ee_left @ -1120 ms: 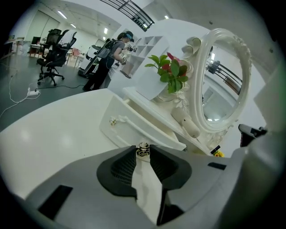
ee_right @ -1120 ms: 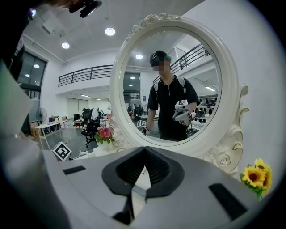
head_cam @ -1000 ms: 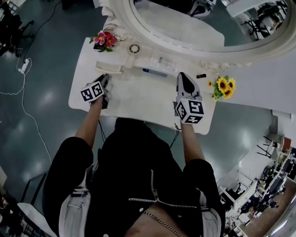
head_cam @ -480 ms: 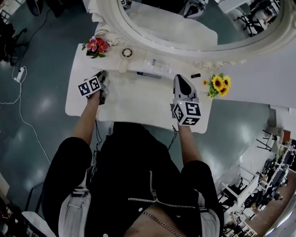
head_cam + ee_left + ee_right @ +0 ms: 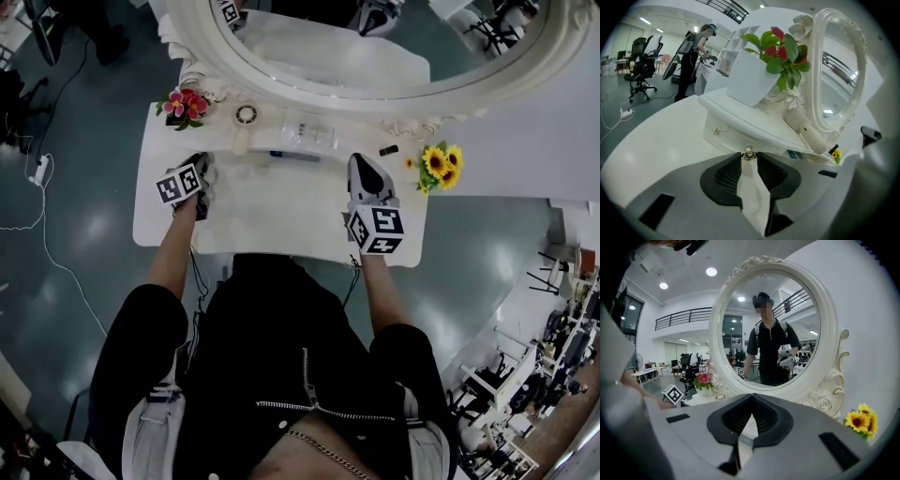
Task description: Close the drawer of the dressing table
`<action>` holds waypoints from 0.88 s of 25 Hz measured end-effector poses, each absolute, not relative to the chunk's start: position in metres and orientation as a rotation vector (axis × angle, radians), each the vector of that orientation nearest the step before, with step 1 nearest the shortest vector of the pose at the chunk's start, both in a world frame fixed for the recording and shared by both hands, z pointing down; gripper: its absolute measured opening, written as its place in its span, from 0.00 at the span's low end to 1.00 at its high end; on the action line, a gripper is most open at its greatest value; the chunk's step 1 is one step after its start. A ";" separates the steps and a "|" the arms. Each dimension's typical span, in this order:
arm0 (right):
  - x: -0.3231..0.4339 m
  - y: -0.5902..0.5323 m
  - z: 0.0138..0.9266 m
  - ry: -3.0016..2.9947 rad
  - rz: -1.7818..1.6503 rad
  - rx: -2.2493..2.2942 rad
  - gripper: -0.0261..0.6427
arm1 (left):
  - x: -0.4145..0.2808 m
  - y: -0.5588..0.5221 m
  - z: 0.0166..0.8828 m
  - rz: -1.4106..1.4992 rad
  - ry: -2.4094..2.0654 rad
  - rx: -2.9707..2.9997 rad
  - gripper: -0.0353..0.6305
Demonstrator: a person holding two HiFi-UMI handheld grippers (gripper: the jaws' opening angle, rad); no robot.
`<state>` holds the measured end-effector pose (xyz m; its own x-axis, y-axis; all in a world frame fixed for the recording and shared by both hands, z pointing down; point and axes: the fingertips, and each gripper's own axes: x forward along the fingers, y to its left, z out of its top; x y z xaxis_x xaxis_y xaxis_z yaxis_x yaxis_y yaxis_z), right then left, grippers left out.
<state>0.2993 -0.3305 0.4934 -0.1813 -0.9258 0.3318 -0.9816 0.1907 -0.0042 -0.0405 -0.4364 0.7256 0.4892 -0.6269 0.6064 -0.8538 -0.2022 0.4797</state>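
1. Head view, looking down: the white dressing table (image 5: 281,211) fills the middle of the frame, with the oval mirror (image 5: 328,52) along the top. The left gripper (image 5: 202,161) is at centre left and the right gripper (image 5: 360,161) at centre right. Both point toward the mirror.
2. The left gripper view gives the close-up that the head view can't. The left gripper (image 5: 749,157) has a small metal drawer knob (image 5: 749,153) right between its tips. The jaws stand partly apart, and the pads look to press the knob from both sides.
3. That knob sits on the drawer front (image 5: 735,142), tucked under an overhanging shelf at the back of the tabletop. A second knob (image 5: 715,131) shows further left.
4. The drawer front faces the camera. Its long axis runs from centre left down toward lower right, along the base of the mirror (image 5: 839,84). I can't tell how far out the drawer stands.
5. In the right gripper view, the right gripper (image 5: 751,395) has its jaw tips together with nothing held. It points at the mirror (image 5: 764,319), where a person's reflection (image 5: 768,352) appears.
6. Pink flowers (image 5: 183,103) sit at upper left and sunflowers (image 5: 439,161) at right.
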 end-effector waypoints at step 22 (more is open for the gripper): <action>0.287 -0.326 0.463 -2.351 0.122 1.768 0.04 | 0.007 -0.381 0.510 0.439 -1.373 2.590 0.09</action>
